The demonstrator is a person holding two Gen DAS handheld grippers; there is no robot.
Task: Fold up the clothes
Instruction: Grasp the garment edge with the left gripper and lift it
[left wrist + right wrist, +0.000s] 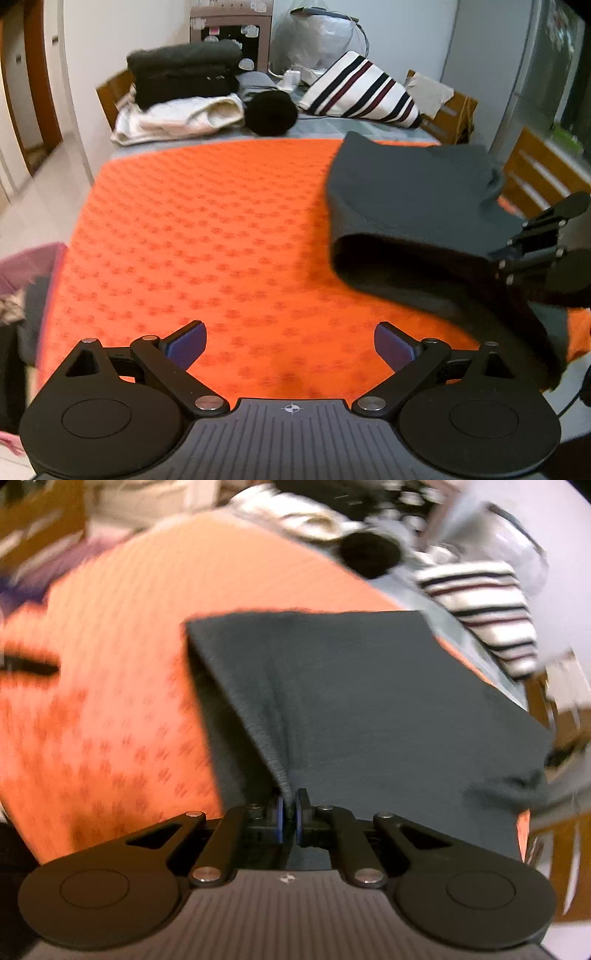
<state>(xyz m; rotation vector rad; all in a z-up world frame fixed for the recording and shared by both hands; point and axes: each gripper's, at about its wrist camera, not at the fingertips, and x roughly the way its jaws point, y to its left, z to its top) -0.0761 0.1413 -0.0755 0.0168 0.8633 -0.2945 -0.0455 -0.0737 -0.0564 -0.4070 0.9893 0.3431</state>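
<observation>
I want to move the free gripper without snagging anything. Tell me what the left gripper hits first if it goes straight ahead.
Probably nothing nearby: the open left gripper points over bare orange mat. The dark garment lies right of that line. The black round item comes first, though depth is unclear.

Even indoor light, fisheye bending, right-wrist blur

A dark grey garment (413, 206) sits at the right side of the orange patterned cover (207, 236), folded over on itself into a thick, soft-edged slab with a rounded fold facing left. Its near edge is pinched up off the cover between the closed blue pads of the right gripper (290, 812), creasing the cloth into a ridge. The far corner lies flat and square.
</observation>
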